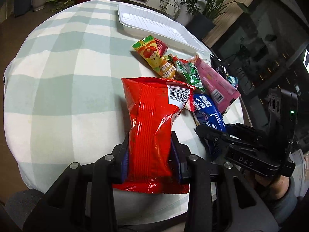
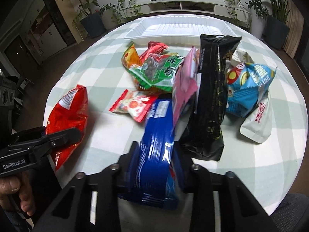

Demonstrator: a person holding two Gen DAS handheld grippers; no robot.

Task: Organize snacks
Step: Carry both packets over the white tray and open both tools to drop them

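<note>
Left tool pinched the red bag, right tool clamped the blue pack; best lifted clear, then lowered flat into the white tray.

Potted plants flank a low white cabinet behind the checked table.

A white plastic tray is set at the far side of the checked tablecloth; before it, snack packets are heaped, a red crinkled bag lying to their left.
</note>
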